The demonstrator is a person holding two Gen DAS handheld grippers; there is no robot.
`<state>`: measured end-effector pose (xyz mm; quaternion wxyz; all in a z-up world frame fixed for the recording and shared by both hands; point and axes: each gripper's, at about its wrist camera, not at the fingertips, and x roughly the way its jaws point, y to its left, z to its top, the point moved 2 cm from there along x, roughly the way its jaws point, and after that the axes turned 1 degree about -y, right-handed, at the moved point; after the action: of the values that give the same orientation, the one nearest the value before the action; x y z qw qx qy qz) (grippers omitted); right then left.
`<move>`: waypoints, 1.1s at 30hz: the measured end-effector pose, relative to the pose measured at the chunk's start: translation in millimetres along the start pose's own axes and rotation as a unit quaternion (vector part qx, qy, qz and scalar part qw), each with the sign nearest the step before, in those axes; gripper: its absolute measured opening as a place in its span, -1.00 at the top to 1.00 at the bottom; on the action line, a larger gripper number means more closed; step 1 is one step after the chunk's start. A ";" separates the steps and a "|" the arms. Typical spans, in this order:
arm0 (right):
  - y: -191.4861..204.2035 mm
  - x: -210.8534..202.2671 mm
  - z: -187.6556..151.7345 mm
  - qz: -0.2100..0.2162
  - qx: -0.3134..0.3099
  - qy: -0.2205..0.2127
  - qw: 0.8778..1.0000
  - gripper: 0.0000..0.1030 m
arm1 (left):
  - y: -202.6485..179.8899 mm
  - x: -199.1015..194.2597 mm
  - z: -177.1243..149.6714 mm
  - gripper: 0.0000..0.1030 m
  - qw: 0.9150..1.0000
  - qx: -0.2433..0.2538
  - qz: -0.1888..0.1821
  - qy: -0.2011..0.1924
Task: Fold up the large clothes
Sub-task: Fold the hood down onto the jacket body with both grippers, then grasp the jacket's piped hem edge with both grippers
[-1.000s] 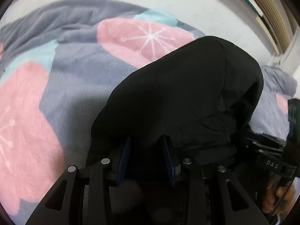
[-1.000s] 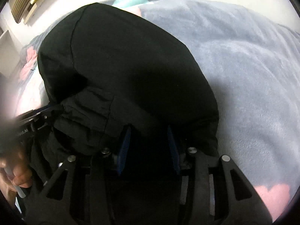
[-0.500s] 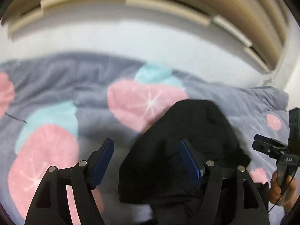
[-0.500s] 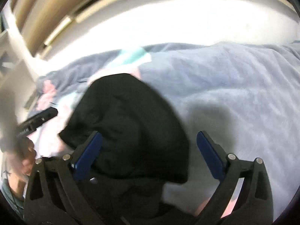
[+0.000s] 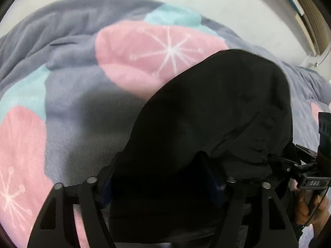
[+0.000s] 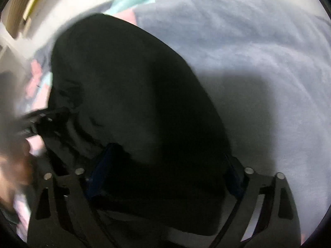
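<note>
Left wrist view: the left gripper (image 5: 163,183) has its fingers set apart around the near edge of a soft black fabric garment (image 5: 217,111), which lies bunched on a fleecy grey blanket with pink and teal blobs (image 5: 82,103); whether the blue pads actually pinch the cloth I cannot tell. At far right the other tool and the person's hand (image 5: 312,206) show.

Right wrist view: the right gripper (image 6: 165,173) stands wide, its fingers straddling the garment's (image 6: 134,95) near fold — cloth fills the gap, but no clamp is evident. The picture is blurred.

The garment looks light, limp and thick — it should sag and drag on the fleece, so hold it at hems or corners, through all layers.
</note>
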<state>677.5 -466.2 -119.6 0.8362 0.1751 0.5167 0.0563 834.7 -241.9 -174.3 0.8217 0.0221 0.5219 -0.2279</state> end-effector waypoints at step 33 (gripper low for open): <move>87.4 -211.8 -282.8 -0.130 -0.068 -0.126 0.981 0.45 | 39.7 -274.8 -307.2 0.57 0.993 -0.034 0.008 -0.109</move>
<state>337.8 -376.7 -24.5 0.9046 0.0546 0.4208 -0.0403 493.5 -25.5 -83.3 0.8757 -0.0265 0.4365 -0.2047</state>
